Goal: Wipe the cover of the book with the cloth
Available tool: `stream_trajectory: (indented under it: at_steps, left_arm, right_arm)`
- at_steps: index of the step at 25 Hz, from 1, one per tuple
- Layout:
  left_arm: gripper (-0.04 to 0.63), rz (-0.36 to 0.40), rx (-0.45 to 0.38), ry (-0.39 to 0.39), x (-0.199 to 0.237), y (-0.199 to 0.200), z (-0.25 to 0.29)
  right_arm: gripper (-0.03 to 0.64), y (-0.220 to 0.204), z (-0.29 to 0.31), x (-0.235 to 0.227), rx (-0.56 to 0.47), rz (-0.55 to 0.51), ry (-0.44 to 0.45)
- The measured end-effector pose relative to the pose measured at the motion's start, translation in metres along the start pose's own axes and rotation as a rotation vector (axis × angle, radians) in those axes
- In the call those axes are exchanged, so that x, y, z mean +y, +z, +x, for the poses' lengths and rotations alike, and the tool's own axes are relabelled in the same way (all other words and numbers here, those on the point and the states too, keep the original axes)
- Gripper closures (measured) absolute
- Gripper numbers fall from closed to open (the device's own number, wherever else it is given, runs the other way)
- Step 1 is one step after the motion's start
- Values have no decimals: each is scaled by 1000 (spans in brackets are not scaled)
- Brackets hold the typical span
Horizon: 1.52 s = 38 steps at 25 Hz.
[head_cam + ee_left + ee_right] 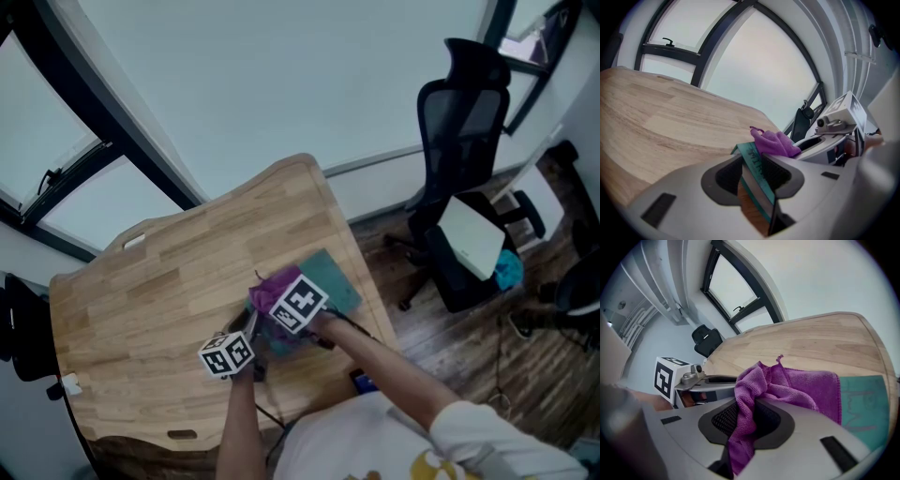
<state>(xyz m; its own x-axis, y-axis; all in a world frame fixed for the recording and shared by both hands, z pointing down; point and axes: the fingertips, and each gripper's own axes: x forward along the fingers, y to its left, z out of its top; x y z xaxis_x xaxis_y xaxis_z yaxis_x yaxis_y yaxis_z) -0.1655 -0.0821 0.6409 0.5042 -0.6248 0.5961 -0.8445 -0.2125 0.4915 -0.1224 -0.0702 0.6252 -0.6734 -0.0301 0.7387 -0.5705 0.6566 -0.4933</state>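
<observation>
A teal-covered book (335,281) lies on the wooden table (169,281) near its right edge. My left gripper (246,349) is shut on the book (754,172) at its near edge; the teal spine stands between the jaws in the left gripper view. My right gripper (277,298) is shut on a purple cloth (754,399), which spreads forward from the jaws onto the teal cover (862,401). The cloth (270,284) shows in the head view just beyond the right gripper's marker cube. The cloth (776,143) also bunches on top of the book in the left gripper view.
A black office chair (459,122) with a white object (472,234) on its seat stands right of the table. Windows with dark frames (103,141) run behind the table. The table's right edge (361,262) is close to the book. A black item (19,328) hangs at the left.
</observation>
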Motion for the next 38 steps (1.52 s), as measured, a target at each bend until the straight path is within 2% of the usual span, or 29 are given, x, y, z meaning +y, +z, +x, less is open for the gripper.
stream_trajectory:
  at_steps: [29,38]
  left_arm:
    - [463,0,-3,2,1,0,0]
    - [463,1,-3,-2,2,-1,0]
  right_arm:
    - [543,-21,3,22,53,29,99]
    - [543,-29,5,34,68,11,106]
